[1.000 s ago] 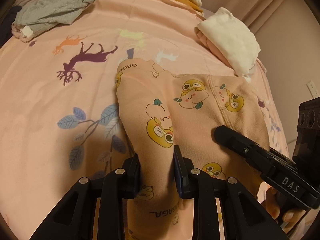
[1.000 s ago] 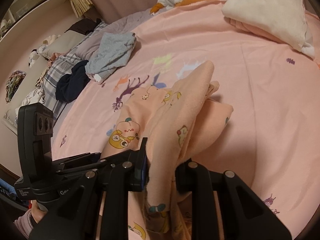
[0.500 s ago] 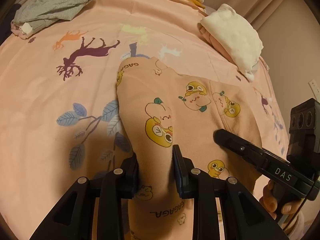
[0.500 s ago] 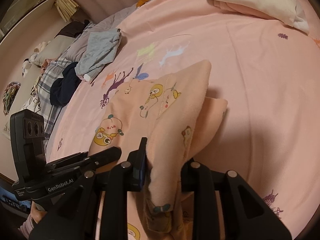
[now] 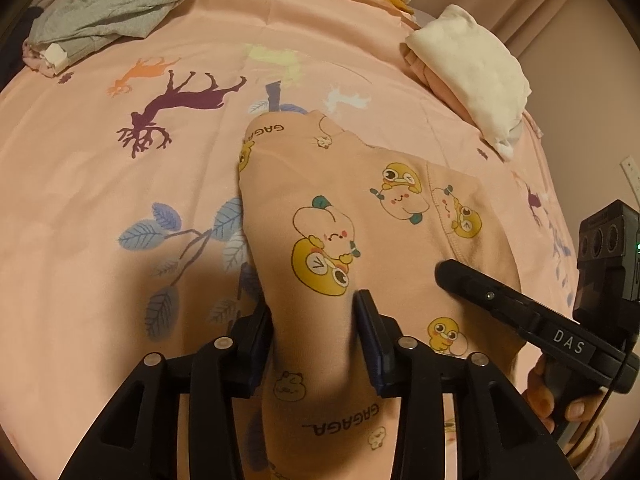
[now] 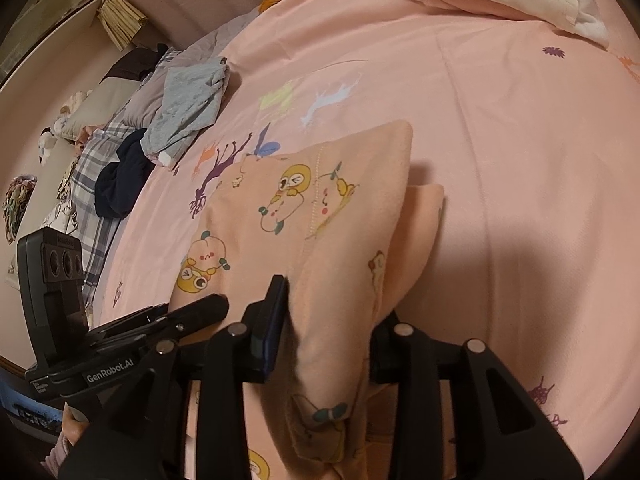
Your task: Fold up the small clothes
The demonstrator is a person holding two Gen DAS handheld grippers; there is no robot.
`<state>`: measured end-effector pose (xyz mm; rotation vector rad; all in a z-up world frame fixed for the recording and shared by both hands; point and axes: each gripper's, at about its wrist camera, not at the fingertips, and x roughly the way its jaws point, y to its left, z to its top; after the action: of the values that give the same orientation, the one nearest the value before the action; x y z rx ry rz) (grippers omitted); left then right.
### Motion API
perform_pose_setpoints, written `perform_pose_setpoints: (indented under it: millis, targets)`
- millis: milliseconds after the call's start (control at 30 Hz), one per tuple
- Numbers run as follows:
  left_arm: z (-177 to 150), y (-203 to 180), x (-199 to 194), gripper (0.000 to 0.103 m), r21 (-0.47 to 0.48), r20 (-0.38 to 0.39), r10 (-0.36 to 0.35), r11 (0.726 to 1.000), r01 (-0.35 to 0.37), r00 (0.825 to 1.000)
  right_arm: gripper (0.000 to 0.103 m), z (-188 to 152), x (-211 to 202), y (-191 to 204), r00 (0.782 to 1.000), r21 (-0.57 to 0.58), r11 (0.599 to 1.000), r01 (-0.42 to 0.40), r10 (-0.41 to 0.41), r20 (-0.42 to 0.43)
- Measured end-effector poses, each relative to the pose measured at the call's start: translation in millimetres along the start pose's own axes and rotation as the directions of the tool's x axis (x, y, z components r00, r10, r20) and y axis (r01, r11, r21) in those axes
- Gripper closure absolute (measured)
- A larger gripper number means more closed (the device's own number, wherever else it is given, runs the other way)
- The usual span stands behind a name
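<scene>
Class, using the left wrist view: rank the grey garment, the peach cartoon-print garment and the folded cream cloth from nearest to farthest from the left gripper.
1. Peach cartoon-print garment, between the left gripper fingers.
2. Folded cream cloth, upper right.
3. Grey garment, far upper left; close to the cream cloth in distance, so this order is tentative.

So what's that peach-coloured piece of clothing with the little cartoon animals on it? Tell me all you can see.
The peach garment looks like soft knit, printed with yellow cartoon creatures and the word GAGAGA, with a stitched seam. It lies folded double on the pink bedsheet, a lower layer peeking out on one side. Its near edge bunches up between the left gripper and the right gripper, whose jaws have just been opening.
</scene>
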<state>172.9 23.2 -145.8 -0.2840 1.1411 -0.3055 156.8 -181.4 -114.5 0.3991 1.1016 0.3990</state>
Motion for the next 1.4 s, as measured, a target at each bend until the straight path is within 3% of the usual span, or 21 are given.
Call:
perform_pose_setpoints:
  millis: [533,1400]
  targets:
    - [-3,5,-4,0.055,-0.006,0.0,0.022,1.0,-0.022,1.0,0.061,-2,-11,-13,1.0,0.029,0.999,0.021,-0.021,0.007]
    - [-15,1,-21,0.054,0.058,0.039,0.083,0.995,-0.085,0.996,0.055,-6,-24,-23,0.999,0.058,0.998,0.026,-0.028,0.027]
